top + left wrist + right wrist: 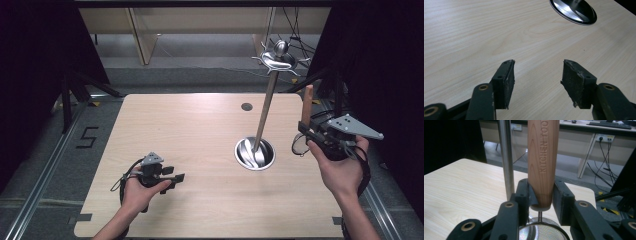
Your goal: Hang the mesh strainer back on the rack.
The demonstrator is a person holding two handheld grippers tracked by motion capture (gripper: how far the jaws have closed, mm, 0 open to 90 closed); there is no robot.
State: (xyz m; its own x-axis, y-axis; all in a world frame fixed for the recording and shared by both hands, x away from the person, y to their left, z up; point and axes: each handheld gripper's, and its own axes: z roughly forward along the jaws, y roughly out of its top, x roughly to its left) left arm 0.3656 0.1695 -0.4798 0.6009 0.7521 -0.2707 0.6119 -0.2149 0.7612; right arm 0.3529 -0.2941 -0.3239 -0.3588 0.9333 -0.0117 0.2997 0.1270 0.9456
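Right gripper [541, 195]: clamped on wooden strainer handle [543, 157].
Left gripper [537, 75]: released, idle.
Risk: the mesh end could knock the stand's pole [506, 157], toppling it.

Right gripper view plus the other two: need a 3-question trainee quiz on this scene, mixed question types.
1. True or false: the right hand-held gripper is shut on a wooden handle held upright.
2. What stands between the jaws of the left hand-held gripper?
A. a spoon
B. nothing, bare table beneath
C. the metal pole
3. Fill in: the steel stand's pole rises from a round metal ____ on the table.

Key: 1 true; 2 B; 3 base. Note for 1: the high view shows the handle sticking up above the right hand; a thin wire and a fine-mesh piece hang below it in the right gripper view, so it looks like a strainer.
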